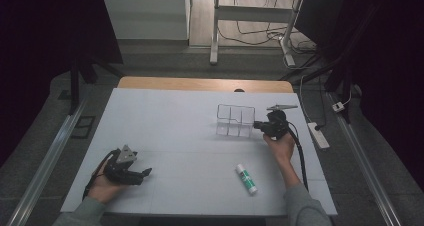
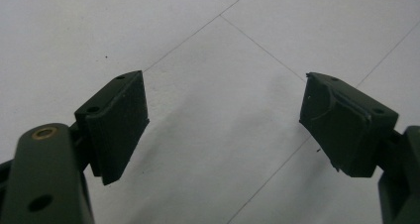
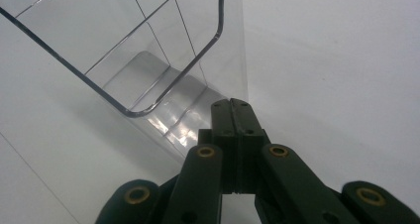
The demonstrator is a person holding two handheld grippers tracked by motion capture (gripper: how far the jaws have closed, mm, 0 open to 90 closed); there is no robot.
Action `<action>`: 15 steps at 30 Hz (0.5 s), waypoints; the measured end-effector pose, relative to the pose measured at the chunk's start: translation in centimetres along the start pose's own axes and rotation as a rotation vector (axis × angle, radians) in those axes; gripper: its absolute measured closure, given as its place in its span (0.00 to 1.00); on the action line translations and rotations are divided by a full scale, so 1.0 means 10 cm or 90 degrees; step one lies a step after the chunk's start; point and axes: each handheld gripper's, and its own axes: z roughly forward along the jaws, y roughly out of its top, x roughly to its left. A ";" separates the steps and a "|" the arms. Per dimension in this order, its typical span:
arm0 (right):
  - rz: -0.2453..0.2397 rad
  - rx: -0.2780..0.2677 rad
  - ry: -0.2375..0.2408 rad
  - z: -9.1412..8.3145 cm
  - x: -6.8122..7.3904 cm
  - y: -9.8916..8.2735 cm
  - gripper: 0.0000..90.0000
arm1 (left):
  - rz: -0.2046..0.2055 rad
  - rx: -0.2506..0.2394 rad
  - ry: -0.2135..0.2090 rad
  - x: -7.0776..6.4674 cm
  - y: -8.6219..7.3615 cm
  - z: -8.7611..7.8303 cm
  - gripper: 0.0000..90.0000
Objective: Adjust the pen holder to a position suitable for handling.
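Two black two-jaw grippers are held over a white table [image 1: 165,131]. A clear plastic organiser box [image 1: 235,121] with thin inner partitions forming several compartments is seen standing upright toward the far right of the table; its walls are transparent, its rim rounded at the corners, and its base shows a pale sheen. The right gripper [image 3: 233,105] is pressed against the box's right wall, its jaws brought fully together with nothing seen between them. The left gripper [image 2: 225,125] is held low over bare table at the near left, its jaws spread wide apart. A white glue stick with green label [image 1: 246,178] is laid flat near the front edge, well apart from the box
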 end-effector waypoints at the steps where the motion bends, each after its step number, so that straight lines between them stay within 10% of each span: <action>1: -0.002 0.003 0.001 0.01 0.01 0.01 0.99 | 0.000 0.000 0.000 0.00 0.00 0.00 0.21; 15: -0.020 0.006 0.014 0.21 0.19 0.12 0.99 | -0.001 0.001 0.000 0.00 0.00 0.01 0.21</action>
